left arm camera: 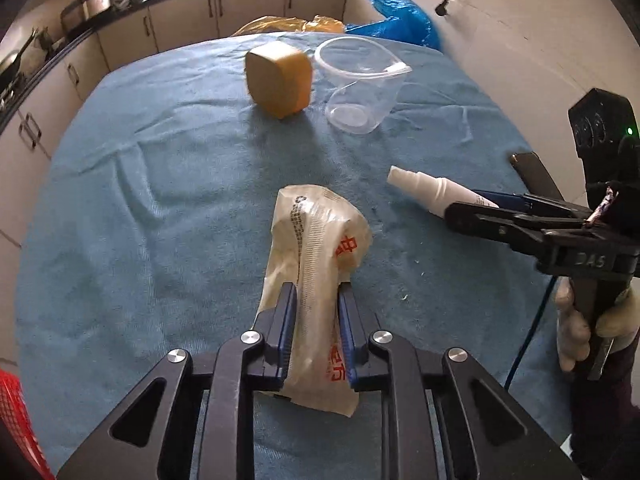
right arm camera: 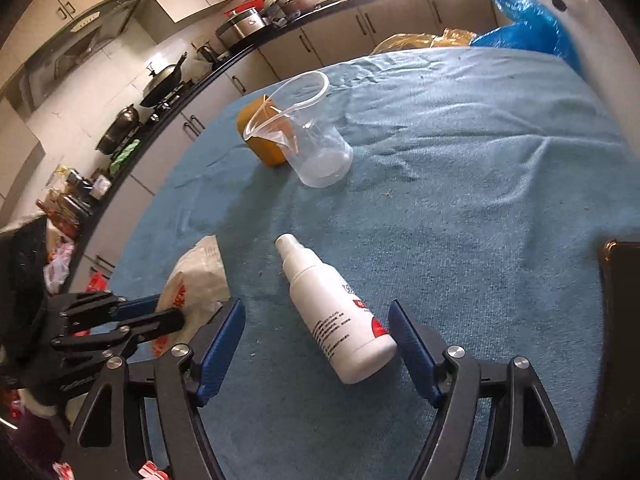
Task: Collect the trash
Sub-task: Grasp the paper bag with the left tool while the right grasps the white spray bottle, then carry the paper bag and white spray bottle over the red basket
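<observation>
1. A blue cloth (left arm camera: 160, 200) covers the table in front of me.
2. My left gripper (left arm camera: 316, 320) is clamped on a crumpled white wrapper (left arm camera: 316, 232) with red print, near the cloth's front edge.
3. My right gripper (right arm camera: 316, 336) is spread wide around a white spray bottle (right arm camera: 336, 320) lying flat.
4. A clear plastic cup (left arm camera: 356, 84) stands beside a tan box (left arm camera: 278, 80) farther back.

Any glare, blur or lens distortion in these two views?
Left wrist view: window strip blown out at top, blue bag smeared, straight counter bowed by fisheye, wrapper in the left gripper sharp. Right wrist view: window glare again, spray bottle crisp, dark vignette at the corners.
</observation>
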`<state>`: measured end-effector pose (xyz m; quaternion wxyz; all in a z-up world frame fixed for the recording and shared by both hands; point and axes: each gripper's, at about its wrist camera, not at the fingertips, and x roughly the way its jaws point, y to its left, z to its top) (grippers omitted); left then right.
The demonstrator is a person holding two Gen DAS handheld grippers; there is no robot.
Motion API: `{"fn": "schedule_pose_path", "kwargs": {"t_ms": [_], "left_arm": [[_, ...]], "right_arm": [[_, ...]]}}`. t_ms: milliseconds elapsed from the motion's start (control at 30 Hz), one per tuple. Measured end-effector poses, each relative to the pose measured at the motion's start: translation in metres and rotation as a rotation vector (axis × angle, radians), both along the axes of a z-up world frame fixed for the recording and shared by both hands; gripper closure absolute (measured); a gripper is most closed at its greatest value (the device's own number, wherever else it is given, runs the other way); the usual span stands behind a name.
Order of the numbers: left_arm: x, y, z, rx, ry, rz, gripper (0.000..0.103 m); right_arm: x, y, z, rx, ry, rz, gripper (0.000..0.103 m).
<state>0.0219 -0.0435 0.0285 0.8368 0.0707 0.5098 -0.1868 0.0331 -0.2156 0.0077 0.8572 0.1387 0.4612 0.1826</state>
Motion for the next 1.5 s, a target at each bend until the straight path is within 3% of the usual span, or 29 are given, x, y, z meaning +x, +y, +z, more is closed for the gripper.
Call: {"fn": "schedule_pose_path", "kwargs": {"t_ms": [133,267,400,500,567,600,733,900,1167,1300,1500], "left_arm": [[0.005,-0.005,-0.006,-0.015,-0.017,-0.012,0.054],[0.003,-0.012,-0.013,0.042,-0.088,-0.010,0.045],[-0.004,-0.008,-0.018,0.024,-0.122,0.010,0.042],[-0.007,0.003,-0.017,-0.005,-0.118,0.052,0.065],[-0.014,0.011,-0.011,-0.047,-0.106,0.064,0.070],[-0.018,0.014,-0.008,-0.052,-0.106,0.067,0.081],[-0.045,0.037,0.009,-0.067,-0.122,0.098,0.087],[-0.084,0.069,0.023,-0.105,-0.161,0.146,0.087],[-0.140,0.132,0.022,-0.278,-0.159,0.227,0.087],[-0.164,0.162,0.023,-0.317,-0.174,0.268,0.087],[-0.187,0.199,0.023,-0.342,-0.196,0.335,0.087]], "right_arm": [[-0.004,0.002,0.000,-0.039,-0.030,-0.045,0.029],[-0.004,0.009,0.001,-0.085,-0.051,-0.060,0.029],[-0.005,0.017,0.001,-0.152,-0.074,-0.060,0.029],[-0.004,0.022,0.001,-0.201,-0.081,-0.079,0.043],[-0.004,0.027,0.002,-0.240,-0.080,-0.070,0.071],[-0.004,0.030,0.003,-0.254,-0.074,-0.067,0.071],[-0.016,0.036,0.005,-0.241,-0.062,-0.083,0.071],[-0.051,0.046,0.015,-0.221,-0.055,-0.089,0.071],[-0.117,0.066,0.025,-0.196,-0.031,-0.093,0.071],[-0.142,0.074,0.021,-0.193,-0.001,-0.102,0.071],[-0.157,0.075,0.011,-0.101,0.057,-0.131,0.071]]}}
